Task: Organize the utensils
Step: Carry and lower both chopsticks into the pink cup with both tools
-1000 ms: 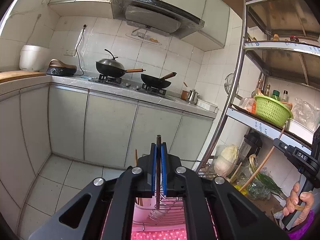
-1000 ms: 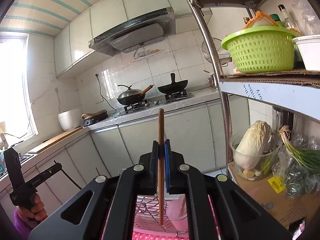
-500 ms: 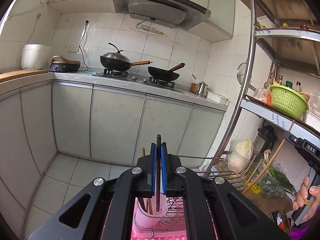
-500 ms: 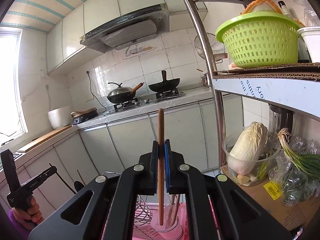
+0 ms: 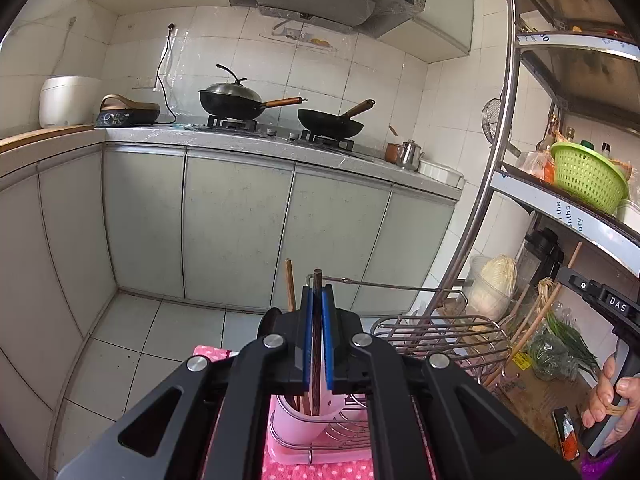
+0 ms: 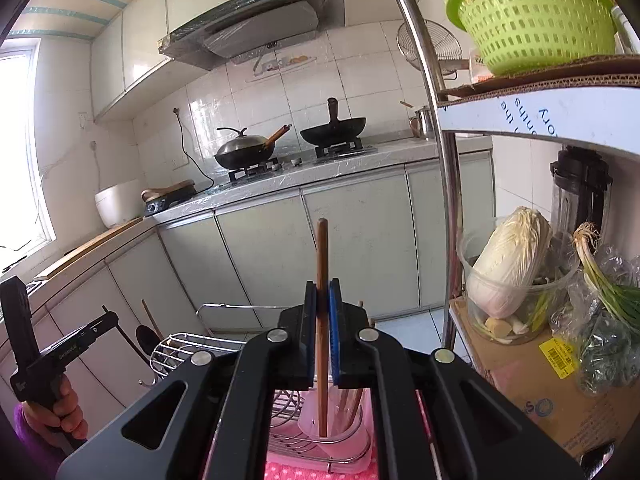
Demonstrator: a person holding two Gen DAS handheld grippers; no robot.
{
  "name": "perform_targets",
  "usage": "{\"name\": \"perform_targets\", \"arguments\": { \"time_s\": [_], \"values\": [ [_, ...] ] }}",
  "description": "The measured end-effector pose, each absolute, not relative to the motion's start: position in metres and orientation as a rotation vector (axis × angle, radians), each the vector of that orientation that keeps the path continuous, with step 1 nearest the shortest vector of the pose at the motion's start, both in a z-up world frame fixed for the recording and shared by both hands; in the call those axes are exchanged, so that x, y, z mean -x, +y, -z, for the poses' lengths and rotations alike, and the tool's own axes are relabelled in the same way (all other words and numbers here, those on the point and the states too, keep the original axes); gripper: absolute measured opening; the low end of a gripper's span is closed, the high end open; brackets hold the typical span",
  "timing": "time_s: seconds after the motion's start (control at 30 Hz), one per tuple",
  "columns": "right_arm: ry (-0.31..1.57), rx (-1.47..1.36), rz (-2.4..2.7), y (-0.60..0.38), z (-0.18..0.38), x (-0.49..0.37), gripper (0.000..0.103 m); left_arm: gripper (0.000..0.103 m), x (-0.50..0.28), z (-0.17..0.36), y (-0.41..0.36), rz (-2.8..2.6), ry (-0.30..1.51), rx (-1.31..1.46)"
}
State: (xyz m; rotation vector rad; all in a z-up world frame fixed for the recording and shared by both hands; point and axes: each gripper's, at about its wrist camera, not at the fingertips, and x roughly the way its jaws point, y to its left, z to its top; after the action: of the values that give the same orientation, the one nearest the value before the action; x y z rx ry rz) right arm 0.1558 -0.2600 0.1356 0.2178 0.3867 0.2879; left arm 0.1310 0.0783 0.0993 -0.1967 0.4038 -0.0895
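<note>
My left gripper point(image 5: 317, 292) is shut on a dark wooden chopstick point(image 5: 317, 360) held upright. The stick's lower end hangs in the mouth of a pale pink utensil cup point(image 5: 308, 424), where other sticks stand. My right gripper point(image 6: 322, 286) is shut on a lighter brown chopstick point(image 6: 321, 256), also upright, with its lower end inside the same translucent cup point(image 6: 336, 428). The cup sits at the edge of a wire dish rack point(image 5: 440, 336) on a pink tray point(image 5: 320, 456). Each gripper shows at the edge of the other's view, held by a hand point(image 5: 608, 392).
A metal shelf post point(image 6: 440, 160) rises just right of the rack. The shelves hold a green basket point(image 6: 532, 12), a cabbage in a tub point(image 6: 508, 268) and scallions point(image 6: 612, 292). Behind stands a counter with two woks point(image 5: 240, 100). A pink dotted cloth point(image 5: 320, 470) lies under the tray.
Both grippers have sunk toward the rack with their chopsticks. The cup has come into view under each, and the sticks' lower ends now reach into it.
</note>
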Motion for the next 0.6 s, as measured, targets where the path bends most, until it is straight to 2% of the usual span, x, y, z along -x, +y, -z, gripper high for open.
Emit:
{"name": "perform_targets", "arguments": {
  "time_s": [0.6],
  "values": [
    [0.514,-0.199,-0.282,-0.246,-0.089,-0.171,0.006,0.004,-0.148,-0.064,0.068,0.084,0.505,0.171]
  ]
}}
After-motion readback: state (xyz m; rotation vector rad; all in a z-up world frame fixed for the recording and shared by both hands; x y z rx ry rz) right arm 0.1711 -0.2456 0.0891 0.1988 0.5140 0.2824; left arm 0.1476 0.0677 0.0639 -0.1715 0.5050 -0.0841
